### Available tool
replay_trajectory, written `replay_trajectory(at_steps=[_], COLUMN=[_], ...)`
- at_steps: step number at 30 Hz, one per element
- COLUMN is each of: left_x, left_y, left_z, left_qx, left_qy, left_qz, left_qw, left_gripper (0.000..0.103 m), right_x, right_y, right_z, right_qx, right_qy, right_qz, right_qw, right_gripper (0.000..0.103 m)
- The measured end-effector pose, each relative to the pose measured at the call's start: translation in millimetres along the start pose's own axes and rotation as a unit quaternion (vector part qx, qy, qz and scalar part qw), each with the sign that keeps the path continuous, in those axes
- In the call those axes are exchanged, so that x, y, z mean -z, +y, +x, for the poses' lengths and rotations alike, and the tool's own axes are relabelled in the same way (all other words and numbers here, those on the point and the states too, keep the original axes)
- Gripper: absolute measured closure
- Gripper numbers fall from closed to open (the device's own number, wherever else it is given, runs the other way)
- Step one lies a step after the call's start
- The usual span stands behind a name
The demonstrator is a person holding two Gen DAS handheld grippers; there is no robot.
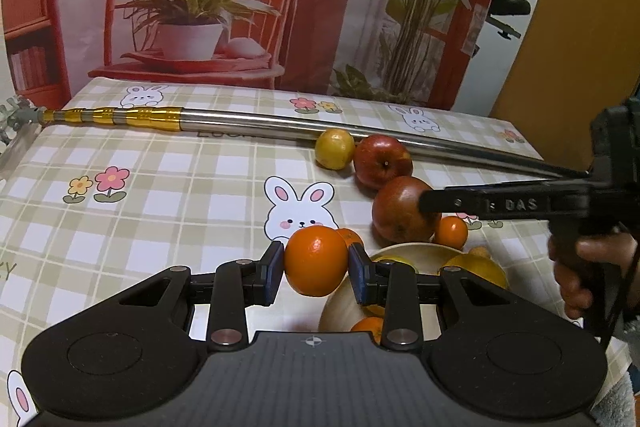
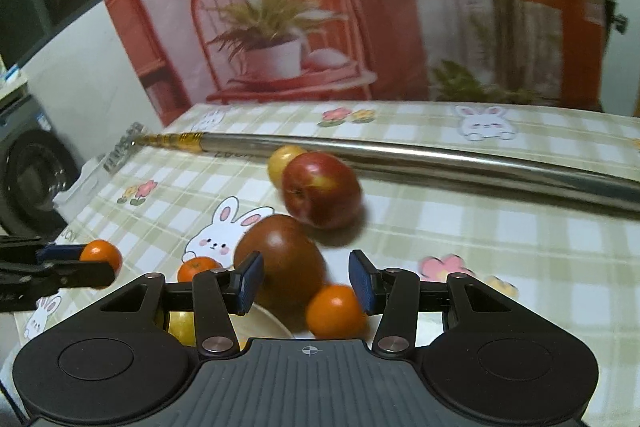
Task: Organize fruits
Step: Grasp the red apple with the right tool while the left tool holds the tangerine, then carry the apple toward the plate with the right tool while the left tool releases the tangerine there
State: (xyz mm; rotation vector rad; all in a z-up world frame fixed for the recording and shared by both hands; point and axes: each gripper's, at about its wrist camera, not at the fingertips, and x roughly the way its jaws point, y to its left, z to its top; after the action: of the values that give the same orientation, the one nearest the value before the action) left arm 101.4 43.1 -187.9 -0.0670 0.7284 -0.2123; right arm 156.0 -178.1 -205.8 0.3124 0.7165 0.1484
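Checked-cloth worktop [image 1: 168,179]: left tool [image 1: 316,267] clamps tangerine [image 1: 316,261]; right tool [image 2: 306,281] part-open, empty. Carry tangerine toward 4 o'clock over bowl [image 1: 416,255], lower gently, then release.

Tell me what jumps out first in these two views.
An orange is pinched in the left gripper, raised above the bowl's rim. Past it, two red apples and a yellow fruit sit on the bunny tablecloth by a long metal pole.

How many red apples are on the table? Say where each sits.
2. One bright red apple lies beside the yellow round fruit; a darker red apple sits nearer, by the pale bowl, whose contents are partly hidden.
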Motion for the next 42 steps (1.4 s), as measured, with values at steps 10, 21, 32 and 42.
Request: replay_trajectory(at_steps=[10,21,32,42], left_x=[1,4,4,6], left_y=[4,3,2,-10], left_z=[-1,-2,-1,1], left_qx=[0.009,0.016,0.021,0.048], left_qy=[-0.008,-0.007,-0.002,0.006], left_qz=[-0.012,-0.014,-0.013,0.004], left_qw=[0.9999,0.9998,0.9997,0.9988], left_gripper=[0.066,0.066,0.066,0.066], right_x=[-19,-27,-27,-16], right_y=[-6,-14,-17,4], right_z=[33,56,64,43], right_qx=[-0.058,-0.081,-0.091,-0.061], right_qy=[0.046,0.087,0.102,0.063], right_qz=[0.056,0.122,0.151,0.087], right_qw=[0.996,0.985,0.979,0.992], right_gripper=[0.052,0.046,0.045,0.047])
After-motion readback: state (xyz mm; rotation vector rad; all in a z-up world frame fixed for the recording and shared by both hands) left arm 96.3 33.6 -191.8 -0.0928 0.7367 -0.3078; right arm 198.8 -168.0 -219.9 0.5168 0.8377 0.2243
